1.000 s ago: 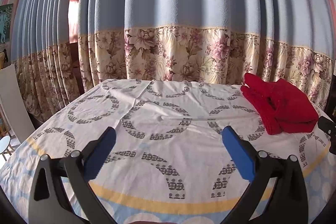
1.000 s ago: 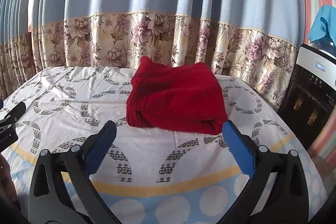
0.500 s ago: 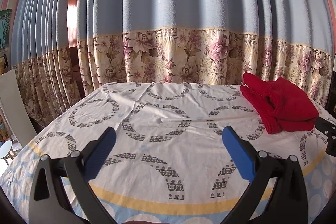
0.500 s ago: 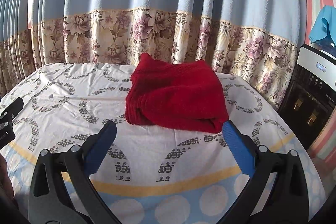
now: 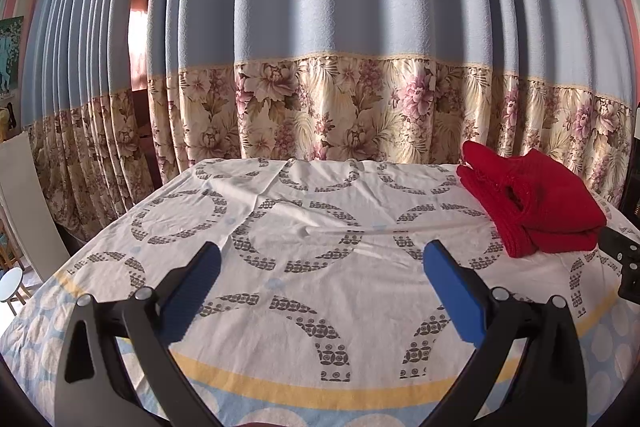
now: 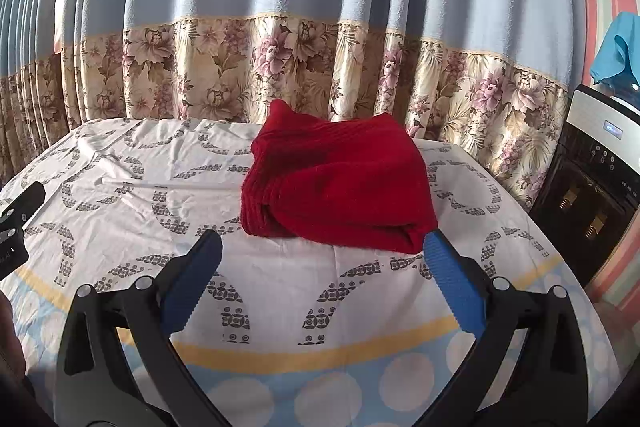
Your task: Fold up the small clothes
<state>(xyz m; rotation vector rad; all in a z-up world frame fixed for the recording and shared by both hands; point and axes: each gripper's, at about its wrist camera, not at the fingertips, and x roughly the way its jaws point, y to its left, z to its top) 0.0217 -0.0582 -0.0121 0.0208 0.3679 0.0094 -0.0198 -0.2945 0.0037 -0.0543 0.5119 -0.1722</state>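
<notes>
Not much has changed in the last second: both grippers have just drifted back a touch. The left gripper and right gripper both hang with jaws spread wide, holding nothing. The folded red knitted garment sits on the far right of the desk under a circle-patterned white sheet, so it looks done. Blue curtains with a floral hem hang behind.

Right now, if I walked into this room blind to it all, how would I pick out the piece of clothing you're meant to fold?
Find the table under a white cloth printed with grey rings, standing before the blue, floral-hemmed curtain. On its far right part, near the curtain, lies the red knitted garment, already bundled into a thick fold. It is the only red thing and the only clothing on the table.
</notes>
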